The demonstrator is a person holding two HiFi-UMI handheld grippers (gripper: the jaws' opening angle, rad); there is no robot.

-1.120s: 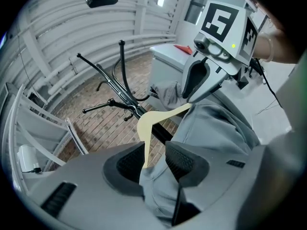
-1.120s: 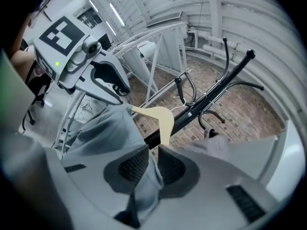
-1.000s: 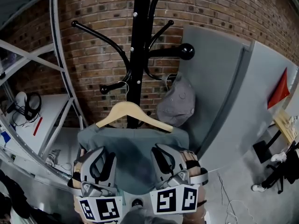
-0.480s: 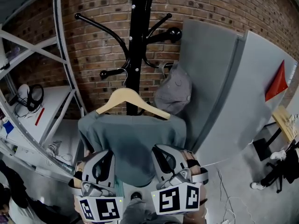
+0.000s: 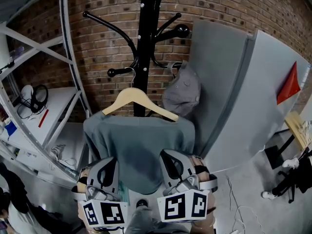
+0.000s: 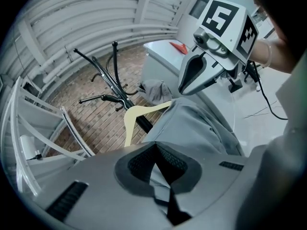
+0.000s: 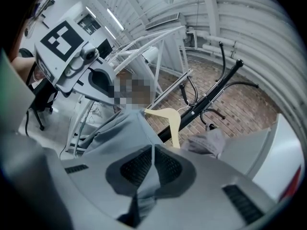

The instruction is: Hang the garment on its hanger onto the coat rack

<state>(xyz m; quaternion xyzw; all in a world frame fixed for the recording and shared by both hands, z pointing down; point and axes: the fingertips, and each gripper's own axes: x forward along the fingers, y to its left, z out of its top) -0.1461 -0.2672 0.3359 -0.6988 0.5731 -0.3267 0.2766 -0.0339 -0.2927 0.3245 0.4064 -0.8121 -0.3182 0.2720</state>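
Below the coat rack, two grippers pinch one garment.
Left gripper and right gripper each clamp its lower cloth between closed jaws; it drapes from the wooden hanger at 12 o'clock, a cap at 1 o'clock.

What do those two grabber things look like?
Both the left gripper and the right gripper are smooth grey plastic shells with two curved jaws lined in dark ribbed pads. Each carries a white cube printed with black square markers.
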